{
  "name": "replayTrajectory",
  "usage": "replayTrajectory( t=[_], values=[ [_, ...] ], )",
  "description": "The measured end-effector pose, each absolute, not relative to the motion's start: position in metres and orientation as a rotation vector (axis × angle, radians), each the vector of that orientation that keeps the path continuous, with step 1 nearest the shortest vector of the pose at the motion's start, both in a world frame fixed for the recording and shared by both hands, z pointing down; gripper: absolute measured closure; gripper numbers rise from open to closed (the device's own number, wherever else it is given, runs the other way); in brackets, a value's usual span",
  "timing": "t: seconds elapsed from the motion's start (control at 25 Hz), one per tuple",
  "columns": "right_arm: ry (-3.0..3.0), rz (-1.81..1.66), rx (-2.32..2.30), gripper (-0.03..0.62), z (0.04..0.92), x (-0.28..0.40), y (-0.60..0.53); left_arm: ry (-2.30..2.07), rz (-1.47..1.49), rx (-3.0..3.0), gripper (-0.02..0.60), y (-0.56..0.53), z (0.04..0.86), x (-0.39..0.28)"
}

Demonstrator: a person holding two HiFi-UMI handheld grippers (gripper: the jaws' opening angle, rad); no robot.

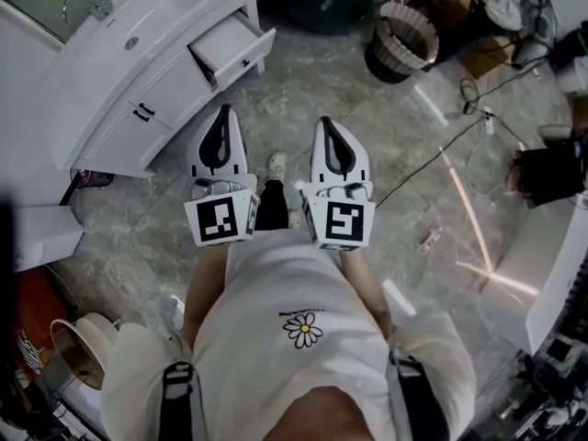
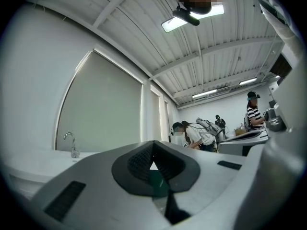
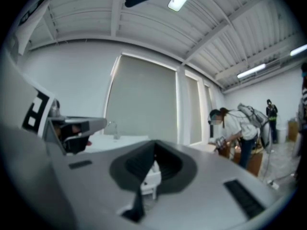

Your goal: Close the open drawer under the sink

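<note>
In the head view a white vanity with a sink (image 1: 138, 26) stands at the upper left. Its top drawer (image 1: 234, 49) is pulled out toward the floor's middle. My left gripper (image 1: 223, 111) and right gripper (image 1: 329, 123) are side by side in front of me, both pointing ahead, short of the drawer and touching nothing. Each pair of jaws is shut with nothing held. The left gripper view looks over its closed tips (image 2: 153, 144) to the faucet (image 2: 72, 145). Through the right gripper's closed jaws (image 3: 154, 146) a white drawer corner (image 3: 152, 177) shows.
A dark waste basket (image 1: 401, 42) stands at the top, right of the drawer. Cables (image 1: 459, 141) trail over the grey tiled floor on the right. A toilet (image 1: 81, 347) sits at the lower left. Two people (image 2: 194, 133) work in the far background.
</note>
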State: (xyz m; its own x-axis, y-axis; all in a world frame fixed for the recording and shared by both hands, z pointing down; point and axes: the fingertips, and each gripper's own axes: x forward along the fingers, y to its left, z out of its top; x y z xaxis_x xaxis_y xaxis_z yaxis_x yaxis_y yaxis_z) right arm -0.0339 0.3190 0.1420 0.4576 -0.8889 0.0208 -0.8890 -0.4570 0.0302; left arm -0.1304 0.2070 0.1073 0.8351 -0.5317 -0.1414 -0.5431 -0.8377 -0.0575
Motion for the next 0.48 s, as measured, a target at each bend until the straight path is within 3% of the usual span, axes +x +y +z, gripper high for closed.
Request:
replayTrajectory(
  t=[0.48],
  values=[
    [-1.641, 0.046, 2.61, 0.565, 0.156, 0.015, 0.252, 0.899, 0.183, -2.925, 0.561, 0.136, 0.12, -0.081]
  ],
)
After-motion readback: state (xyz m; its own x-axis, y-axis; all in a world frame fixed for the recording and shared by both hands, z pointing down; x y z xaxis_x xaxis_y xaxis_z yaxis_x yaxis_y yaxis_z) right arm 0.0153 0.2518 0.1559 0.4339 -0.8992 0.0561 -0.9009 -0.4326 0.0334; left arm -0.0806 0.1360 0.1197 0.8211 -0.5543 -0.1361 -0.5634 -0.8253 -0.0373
